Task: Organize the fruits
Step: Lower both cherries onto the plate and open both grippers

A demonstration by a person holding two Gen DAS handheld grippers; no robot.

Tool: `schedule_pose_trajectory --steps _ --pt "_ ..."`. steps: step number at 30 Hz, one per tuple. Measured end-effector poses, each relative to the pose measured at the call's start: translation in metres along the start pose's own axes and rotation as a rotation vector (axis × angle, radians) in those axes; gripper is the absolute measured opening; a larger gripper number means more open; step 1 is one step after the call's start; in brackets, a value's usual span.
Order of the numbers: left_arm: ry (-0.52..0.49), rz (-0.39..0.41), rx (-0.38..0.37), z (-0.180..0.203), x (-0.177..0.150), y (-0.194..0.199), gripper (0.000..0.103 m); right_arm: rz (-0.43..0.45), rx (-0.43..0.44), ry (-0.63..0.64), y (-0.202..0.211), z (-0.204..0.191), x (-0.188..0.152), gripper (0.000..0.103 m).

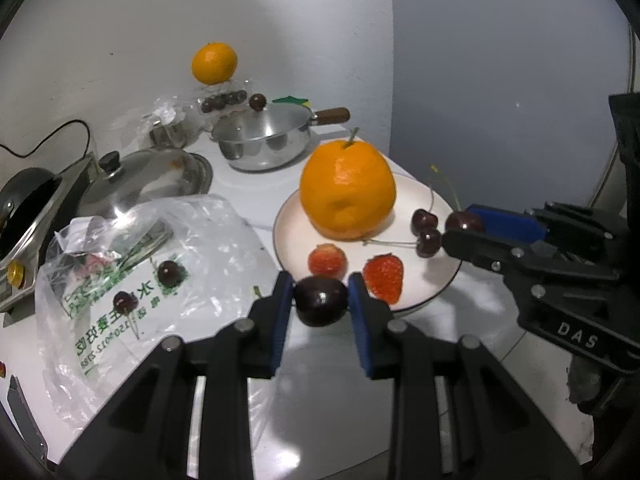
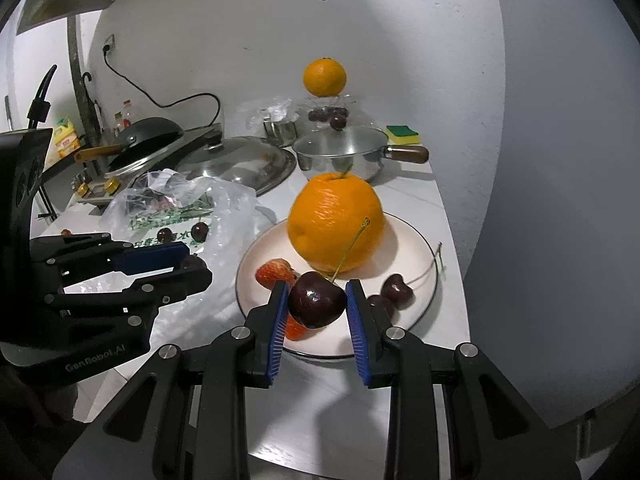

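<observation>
My left gripper [image 1: 320, 288] is shut on a dark cherry [image 1: 320, 302], just in front of the near rim of a white plate [image 1: 416, 304]. On the plate sit a large orange [image 1: 348, 188], two strawberries [image 1: 327, 260] [image 1: 384, 278] and two stemmed cherries [image 1: 425, 220]. At the plate's right side my right gripper [image 1: 462, 222] pinches another cherry. In the right wrist view that gripper [image 2: 317, 292] is shut on a stemmed cherry [image 2: 317, 300] above the plate's [image 2: 424, 280] near edge, with the left gripper [image 2: 196, 260] at the left.
A clear plastic bag [image 1: 160, 260] left of the plate carries two loose cherries [image 1: 169, 273]. Behind stand a steel pot [image 1: 264, 144] with a wooden handle, a glass lid [image 1: 152, 176], a stove with a black pan [image 2: 148, 128], and a second orange [image 1: 214, 63] over boxed cherries. The counter ends just right of the plate.
</observation>
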State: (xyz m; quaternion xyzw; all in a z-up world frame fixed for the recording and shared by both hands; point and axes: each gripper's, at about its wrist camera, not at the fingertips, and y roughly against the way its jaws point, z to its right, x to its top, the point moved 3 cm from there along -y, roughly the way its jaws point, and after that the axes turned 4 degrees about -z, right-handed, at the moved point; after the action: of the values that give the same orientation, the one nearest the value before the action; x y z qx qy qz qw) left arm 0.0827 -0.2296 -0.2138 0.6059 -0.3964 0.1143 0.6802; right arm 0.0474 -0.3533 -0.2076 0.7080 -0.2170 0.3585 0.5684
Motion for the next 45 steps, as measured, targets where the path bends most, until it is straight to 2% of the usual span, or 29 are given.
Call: schedule_pose_trajectory --steps 14,45 --pt "-0.017 -0.032 -0.017 0.020 0.005 -0.024 0.029 -0.029 0.011 -0.026 -0.010 0.026 -0.008 0.031" --pt "0.008 -0.091 -0.074 0.018 0.009 -0.054 0.031 -0.112 0.045 -0.031 -0.050 0.025 -0.015 0.031"
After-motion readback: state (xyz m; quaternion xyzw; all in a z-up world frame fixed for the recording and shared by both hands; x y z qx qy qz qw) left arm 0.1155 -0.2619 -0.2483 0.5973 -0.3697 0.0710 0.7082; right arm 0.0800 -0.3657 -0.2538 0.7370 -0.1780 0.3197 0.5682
